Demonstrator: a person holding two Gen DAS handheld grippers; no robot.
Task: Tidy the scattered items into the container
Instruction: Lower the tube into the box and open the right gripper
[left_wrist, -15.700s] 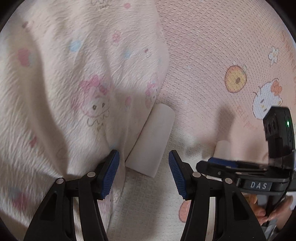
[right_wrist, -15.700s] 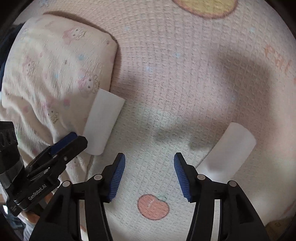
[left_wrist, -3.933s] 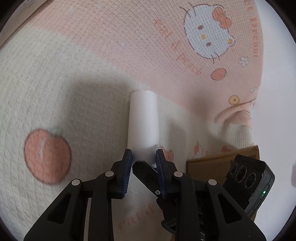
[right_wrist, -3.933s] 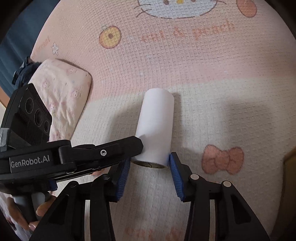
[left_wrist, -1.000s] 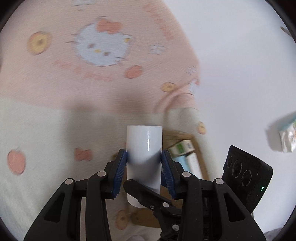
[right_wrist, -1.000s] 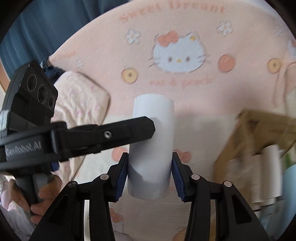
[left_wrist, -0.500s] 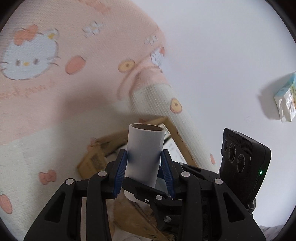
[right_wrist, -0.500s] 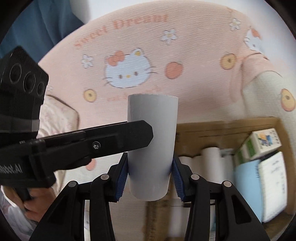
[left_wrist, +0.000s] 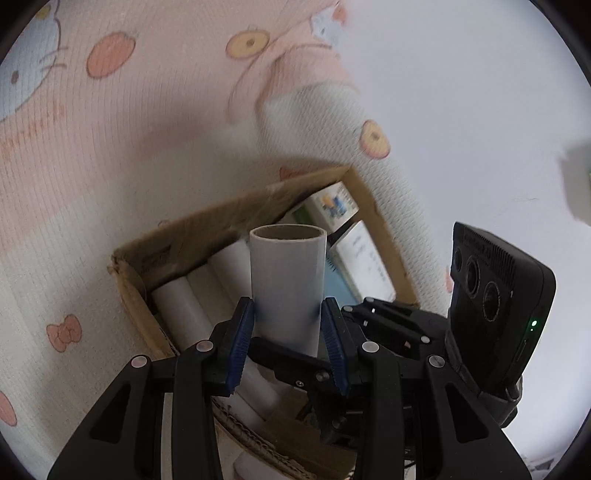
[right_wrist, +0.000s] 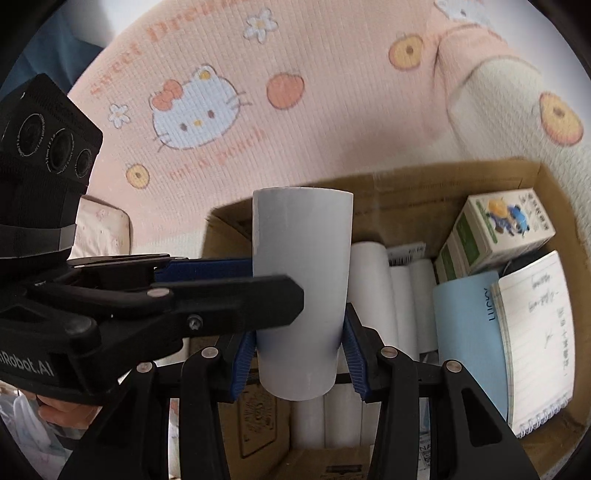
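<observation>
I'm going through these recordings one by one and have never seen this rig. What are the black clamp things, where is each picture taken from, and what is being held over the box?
No robot here: a person holds a two-finger gripper in each hand, each with a fisheye camera looking along its fingers. One picture is from the left gripper, the other from the right gripper. Both are shut on the same white roll, crossing each other around it. Below it is an open cardboard box on a Hello Kitty blanket. The box already holds more white rolls, a small carton, a blue booklet and a spiral notebook.
</observation>
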